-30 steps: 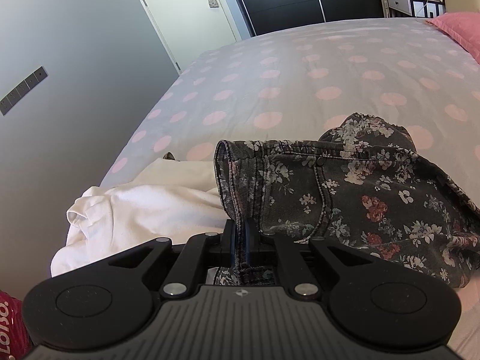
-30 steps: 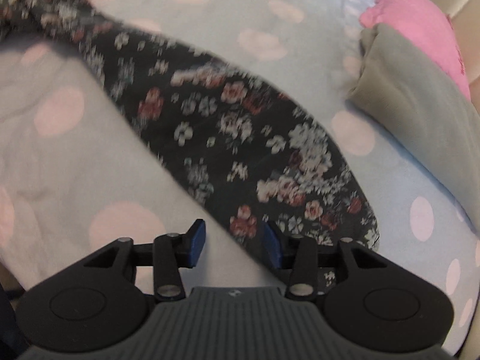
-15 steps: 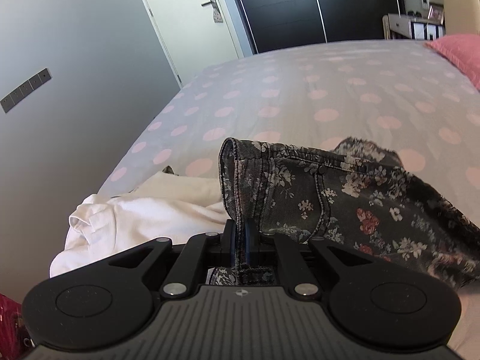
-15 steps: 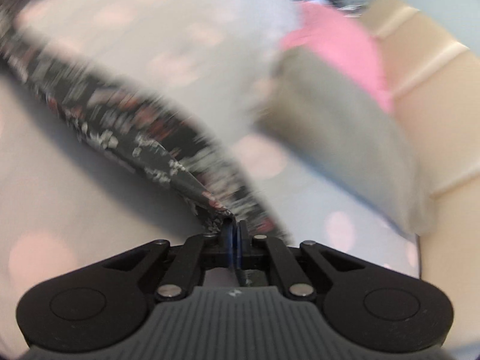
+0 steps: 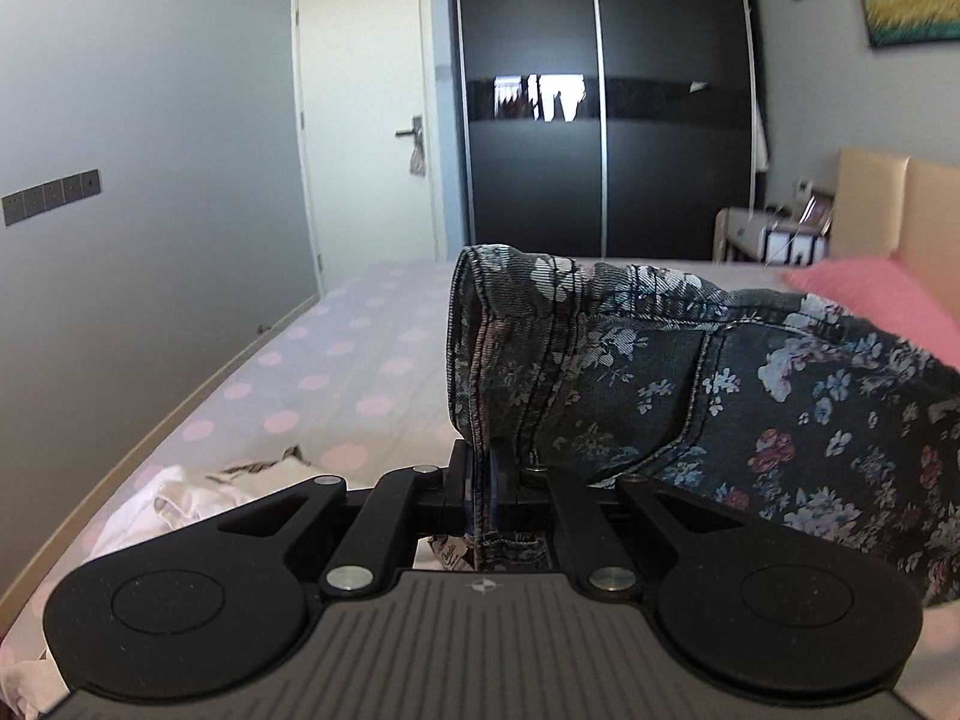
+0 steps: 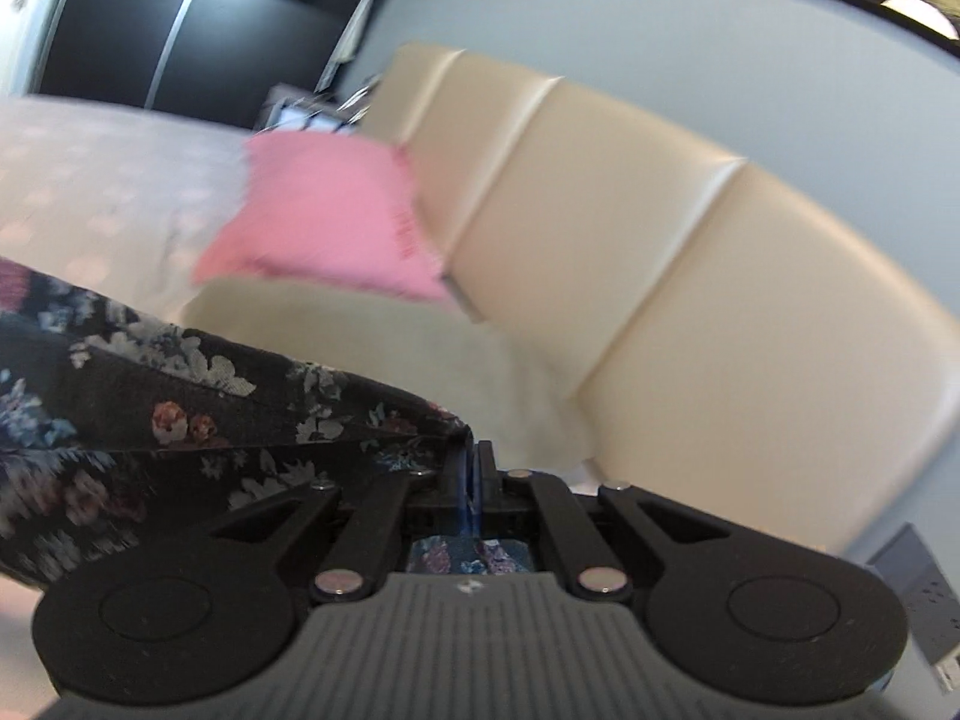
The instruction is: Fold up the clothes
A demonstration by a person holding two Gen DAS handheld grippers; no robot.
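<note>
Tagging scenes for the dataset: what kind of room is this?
Almost certainly a home bedroom: a bed with polka-dot bedding, a pink pillow against a padded headboard, and a dark sliding-door wardrobe.

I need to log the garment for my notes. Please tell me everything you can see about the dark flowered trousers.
The flowered trousers look like dark denim printed with small white, blue and reddish flowers. Stitched seams, a thick waistband edge and a pocket seam with a rivet show. They are raised above the dotted bed and hang between both tools: the left gripper is shut on the waistband edge, the right gripper is shut on another edge. The cloth is crumpled, not yet folded.
</note>
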